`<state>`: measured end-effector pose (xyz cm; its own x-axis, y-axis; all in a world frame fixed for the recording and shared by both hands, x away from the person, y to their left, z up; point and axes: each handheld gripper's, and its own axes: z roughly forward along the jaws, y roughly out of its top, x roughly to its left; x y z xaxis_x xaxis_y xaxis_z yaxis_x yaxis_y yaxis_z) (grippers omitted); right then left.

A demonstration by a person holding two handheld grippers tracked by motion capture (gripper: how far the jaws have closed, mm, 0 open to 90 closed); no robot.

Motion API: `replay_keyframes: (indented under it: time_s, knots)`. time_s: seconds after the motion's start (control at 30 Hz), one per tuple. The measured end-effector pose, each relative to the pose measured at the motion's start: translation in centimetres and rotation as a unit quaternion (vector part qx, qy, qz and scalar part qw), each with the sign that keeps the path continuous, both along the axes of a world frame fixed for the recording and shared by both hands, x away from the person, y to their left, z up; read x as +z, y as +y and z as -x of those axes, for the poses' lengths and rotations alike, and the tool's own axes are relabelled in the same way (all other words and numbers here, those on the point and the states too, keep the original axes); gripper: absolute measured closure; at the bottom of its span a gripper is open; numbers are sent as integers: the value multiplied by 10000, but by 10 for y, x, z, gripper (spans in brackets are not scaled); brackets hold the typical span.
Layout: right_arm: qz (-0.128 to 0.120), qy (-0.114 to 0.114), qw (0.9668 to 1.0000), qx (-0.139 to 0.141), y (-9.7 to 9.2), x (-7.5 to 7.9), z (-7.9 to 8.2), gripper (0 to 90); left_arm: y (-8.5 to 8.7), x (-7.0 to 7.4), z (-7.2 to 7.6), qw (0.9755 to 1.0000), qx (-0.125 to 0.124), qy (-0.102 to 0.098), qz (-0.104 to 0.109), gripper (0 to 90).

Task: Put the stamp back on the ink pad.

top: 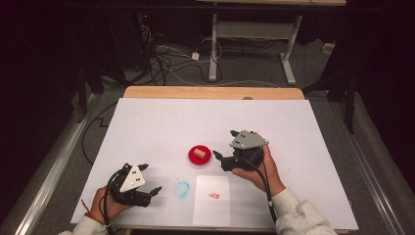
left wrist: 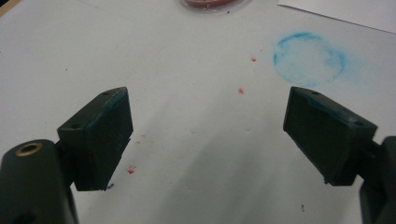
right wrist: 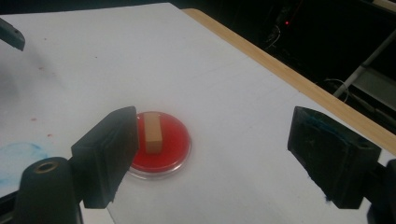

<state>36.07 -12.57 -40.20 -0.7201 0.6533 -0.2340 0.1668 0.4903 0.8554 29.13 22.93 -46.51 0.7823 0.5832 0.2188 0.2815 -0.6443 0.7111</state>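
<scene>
A round red dish [top: 192,159] lies in the middle of the white table top, with a small tan wooden block [top: 198,153] lying in it. My right gripper [top: 225,143] is just right of the dish, its jaws open and empty; in the right gripper view the dish [right wrist: 175,140] and block [right wrist: 152,133] sit beside its left jaw, not between the jaws. My left gripper [top: 150,177] rests at the front left, open, with nothing between its fingers [left wrist: 100,135]. It points toward a blue ring smudge [left wrist: 308,58].
A white paper sheet [top: 211,210] with a red stamp mark [top: 214,196] lies at the front edge, right of the blue smudge [top: 181,190]. Small red specks [left wrist: 241,90] dot the surface. The wooden table edge [top: 210,92] runs along the far side; cables and a desk frame lie beyond.
</scene>
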Motion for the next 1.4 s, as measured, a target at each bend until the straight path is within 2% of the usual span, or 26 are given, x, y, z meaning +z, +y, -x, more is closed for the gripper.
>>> replay_keyframes:
  time_s: [0.47,0.9,1.33,1.4]
  knots:
    - [87,-342,9994,-41,-18,-1,20,181,-1,1,1,10000,-3,-23,-8,150]
    - [35,-426,9989,-193,-45,1,34,182,-1,1,1,10000,-16,-30,10,150]
    - [154,-471,9980,-381,-68,-8,46,181,-3,2,0,10000,-30,-51,15,150]
    - [104,-486,9980,-379,-71,-10,48,182,-3,2,0,10000,-34,-57,29,150]
